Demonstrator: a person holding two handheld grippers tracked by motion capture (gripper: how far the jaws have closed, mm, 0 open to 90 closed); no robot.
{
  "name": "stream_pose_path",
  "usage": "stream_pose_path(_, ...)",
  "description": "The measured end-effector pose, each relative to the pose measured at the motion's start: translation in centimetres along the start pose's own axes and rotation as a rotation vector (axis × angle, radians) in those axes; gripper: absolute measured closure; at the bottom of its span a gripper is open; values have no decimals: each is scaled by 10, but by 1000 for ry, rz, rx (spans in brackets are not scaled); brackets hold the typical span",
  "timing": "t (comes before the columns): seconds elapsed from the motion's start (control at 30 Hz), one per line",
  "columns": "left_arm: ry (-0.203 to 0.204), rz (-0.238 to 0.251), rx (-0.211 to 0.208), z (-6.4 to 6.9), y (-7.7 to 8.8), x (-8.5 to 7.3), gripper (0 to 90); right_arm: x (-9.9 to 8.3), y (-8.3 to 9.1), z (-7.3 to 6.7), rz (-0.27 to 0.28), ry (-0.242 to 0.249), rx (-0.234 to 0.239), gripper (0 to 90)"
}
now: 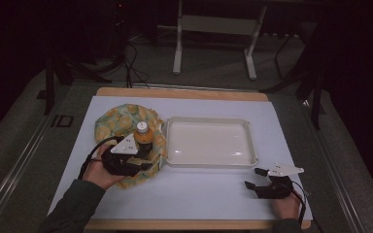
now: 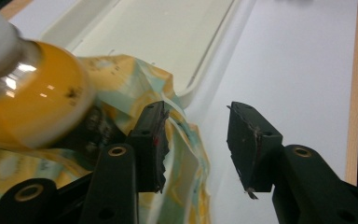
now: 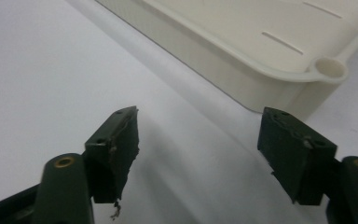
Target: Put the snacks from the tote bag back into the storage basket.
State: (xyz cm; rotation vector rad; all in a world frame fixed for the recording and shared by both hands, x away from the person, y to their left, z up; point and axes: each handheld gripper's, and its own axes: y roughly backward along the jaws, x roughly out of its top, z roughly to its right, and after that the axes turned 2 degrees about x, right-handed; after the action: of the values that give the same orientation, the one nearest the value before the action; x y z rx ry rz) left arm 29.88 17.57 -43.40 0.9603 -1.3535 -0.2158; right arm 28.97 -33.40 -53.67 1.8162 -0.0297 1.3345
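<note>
An orange bottle (image 1: 143,135) with a white cap stands on a yellow and teal patterned cloth (image 1: 119,121) at the left of the table. My left gripper (image 1: 145,159) sits at the cloth's near right edge, just in front of the bottle. In the left gripper view it (image 2: 196,144) is open, with a raised fold of the cloth (image 2: 186,154) lying between the jaws against the left one, and the bottle (image 2: 32,102) close at the upper left. My right gripper (image 1: 252,178) rests open on the mat near the tray's front right corner, holding nothing (image 3: 198,149).
A shallow white tray (image 1: 209,121) lies in the middle of the white mat (image 1: 199,194), its left rim touching the cloth. Its corner (image 3: 328,70) is just beyond the right jaws. The table's wooden edge (image 1: 184,224) runs along the front.
</note>
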Motion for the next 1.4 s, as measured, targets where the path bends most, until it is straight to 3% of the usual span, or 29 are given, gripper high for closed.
stream_pose_path(0.07,-7,-14,-4,-3,2,3,593,-1,2,1,28,-7,-1,196)
stream_pose_path(0.27,-36,-77,-20,-10,3,10,623,-2,6,2,61,-21,0,148)
stream_pose_path(0.6,-88,-140,-33,-19,13,33,607,-2,4,1,46,-16,-7,148)
stream_pose_path(0.83,-98,-166,-27,-30,22,50,591,-2,4,2,43,-15,-8,148)
stream_pose_path(1.03,-107,-230,-27,-43,31,65,611,-2,4,2,47,-22,0,148)
stream_pose_path(1.4,-105,-257,-26,-56,40,83,596,-2,4,2,43,-19,1,148)
